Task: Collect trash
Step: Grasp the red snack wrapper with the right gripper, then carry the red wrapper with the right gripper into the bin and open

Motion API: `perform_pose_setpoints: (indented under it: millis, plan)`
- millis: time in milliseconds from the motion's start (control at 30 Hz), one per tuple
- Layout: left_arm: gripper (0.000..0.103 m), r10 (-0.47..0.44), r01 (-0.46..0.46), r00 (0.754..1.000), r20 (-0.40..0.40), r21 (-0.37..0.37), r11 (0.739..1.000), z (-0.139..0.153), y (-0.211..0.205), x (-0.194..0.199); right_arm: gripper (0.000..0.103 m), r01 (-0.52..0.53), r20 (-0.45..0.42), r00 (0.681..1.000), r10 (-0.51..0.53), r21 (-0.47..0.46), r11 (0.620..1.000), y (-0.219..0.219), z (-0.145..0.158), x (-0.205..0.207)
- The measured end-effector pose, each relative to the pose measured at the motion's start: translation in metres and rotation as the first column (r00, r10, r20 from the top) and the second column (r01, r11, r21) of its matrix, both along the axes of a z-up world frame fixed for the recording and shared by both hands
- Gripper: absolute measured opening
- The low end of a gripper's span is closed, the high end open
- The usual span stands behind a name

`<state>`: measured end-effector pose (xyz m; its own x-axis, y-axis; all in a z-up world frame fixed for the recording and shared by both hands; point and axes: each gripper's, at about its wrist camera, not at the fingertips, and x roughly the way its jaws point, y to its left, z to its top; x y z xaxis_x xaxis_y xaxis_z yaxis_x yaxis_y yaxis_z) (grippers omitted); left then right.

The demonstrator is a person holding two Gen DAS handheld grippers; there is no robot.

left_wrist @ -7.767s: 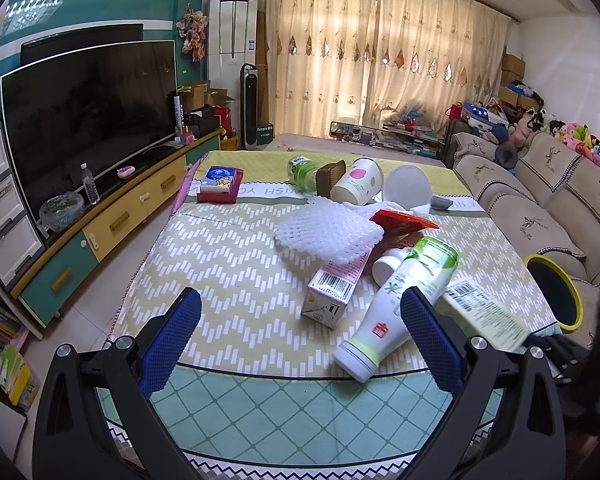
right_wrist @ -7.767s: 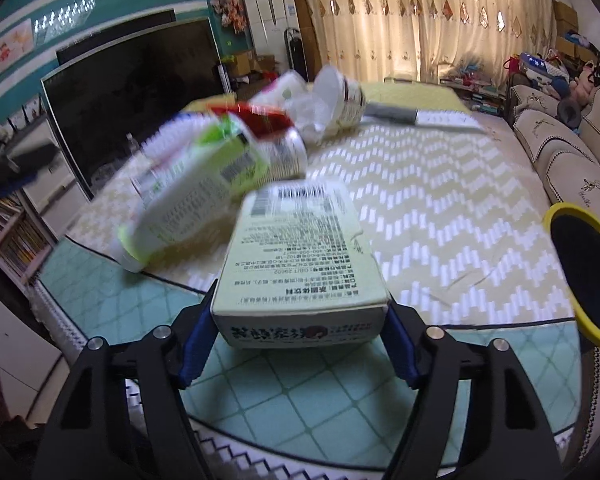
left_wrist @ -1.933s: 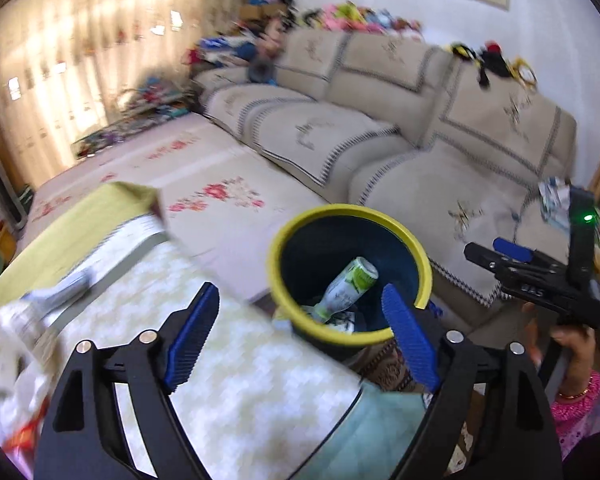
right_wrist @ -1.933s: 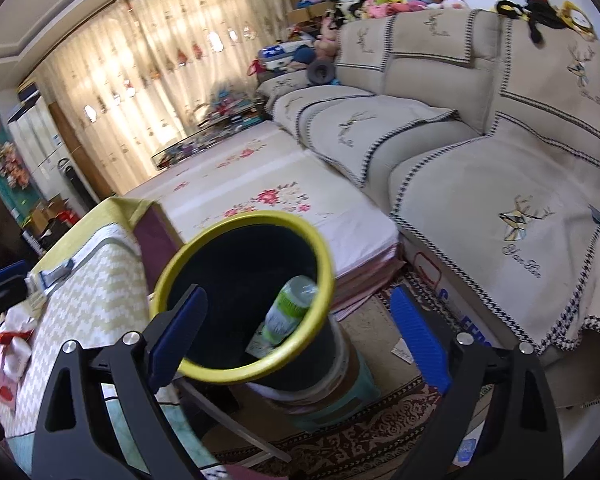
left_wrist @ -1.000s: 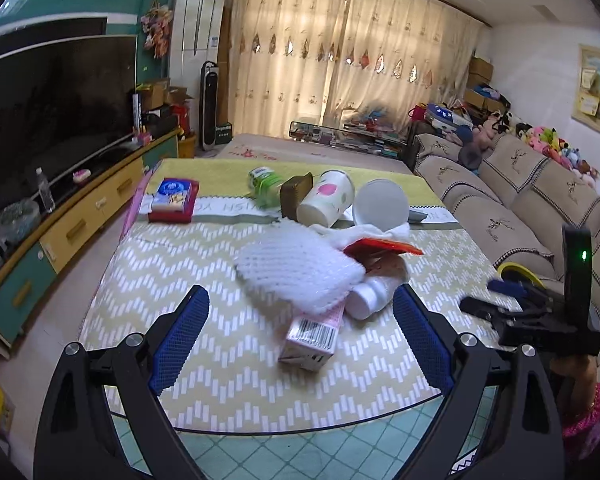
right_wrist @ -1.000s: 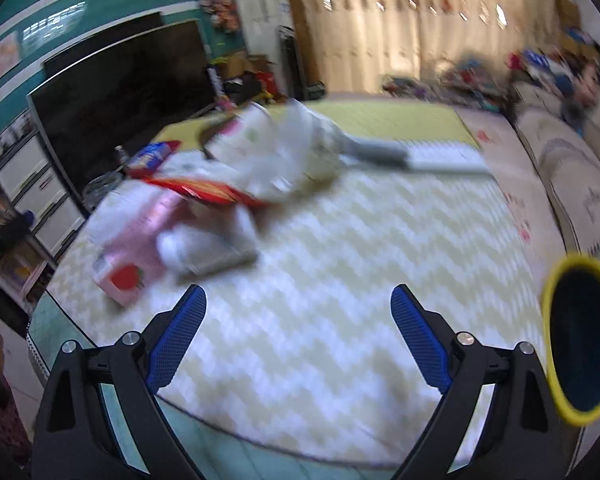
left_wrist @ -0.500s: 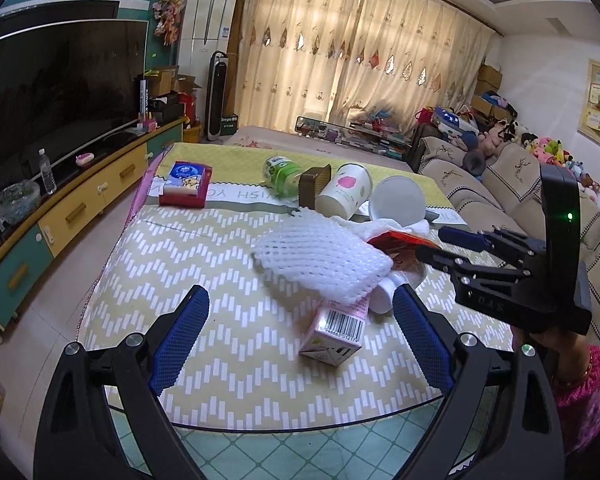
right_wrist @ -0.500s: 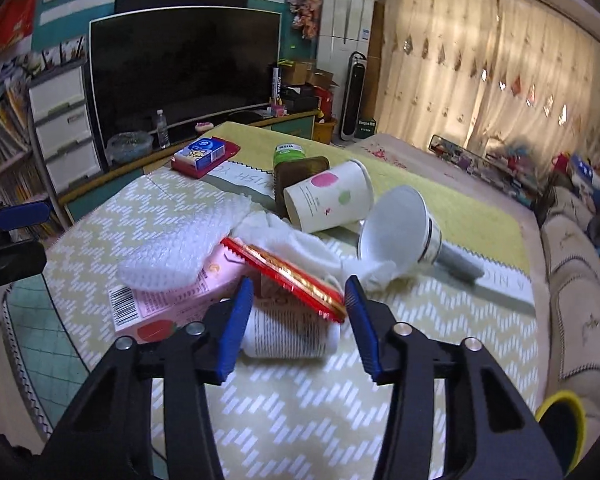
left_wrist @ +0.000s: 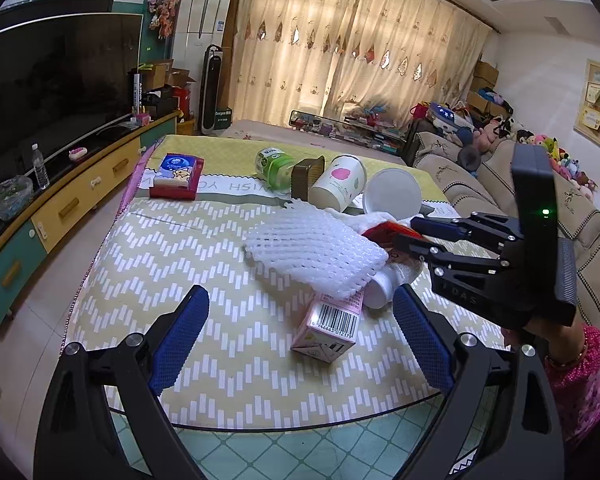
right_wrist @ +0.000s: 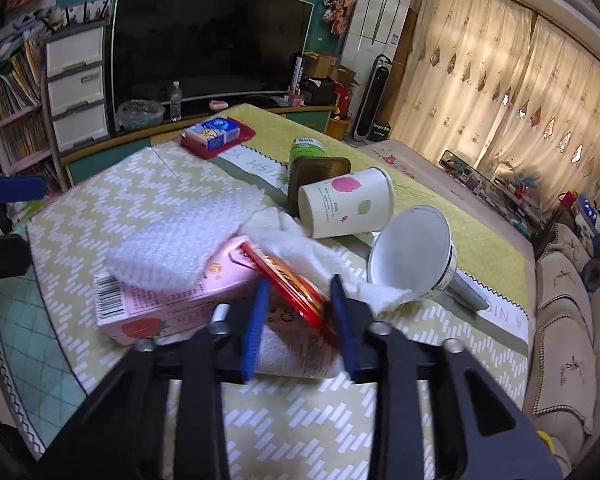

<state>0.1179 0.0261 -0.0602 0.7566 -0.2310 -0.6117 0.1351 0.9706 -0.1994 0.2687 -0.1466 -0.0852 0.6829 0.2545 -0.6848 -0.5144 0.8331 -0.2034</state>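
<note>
The red tray holding a blue tissue pack (left_wrist: 175, 176) is lying at the far left of the desk (left_wrist: 180, 272), which is carrying a yellow-and-white zigzag cloth. Nearer the middle, the left gripper (left_wrist: 300, 332) is hovering over the desk's near edge with its jaws standing wide and nothing between them. Ahead of it, the pink strawberry drink carton with a barcode (left_wrist: 329, 326) is lying on its side, partly under the white foam netting sleeve (left_wrist: 312, 250). Behind these, the green-lidded jar (left_wrist: 274, 164), the brown ribbed container (left_wrist: 307, 178) and the white paper cup with a pink print (left_wrist: 340, 184) are lying tipped together, with the white plastic cup (left_wrist: 392, 194) just beside them. At the right, the right gripper (right_wrist: 298, 314) is closing its jaws, now narrow, around the flat red snack packet (right_wrist: 286, 280) and the white printed cup (right_wrist: 296, 354) lying beneath it; the pads are not clearly pressing on either. A hand in a pink sleeve (left_wrist: 572, 364) is carrying that gripper.
</note>
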Motion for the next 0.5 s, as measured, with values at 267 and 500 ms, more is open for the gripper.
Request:
perform_pose_setpoints:
  millis: [267, 500]
  plan:
    - [0.092, 0.001, -0.001, 1.0, -0.004, -0.002, 1.0, -0.001, 0.0, -0.001, 0.008, -0.005, 0.048, 0.999, 0.0, 0.106, 0.994, -0.02, 0.027, -0.015]
    - [0.092, -0.012, 0.012, 1.0, -0.006, 0.002, 1.0, -0.002, -0.006, -0.001, 0.007, 0.016, 0.005, 1.0, -0.018, 0.294, 0.956, -0.054, 0.056, -0.029]
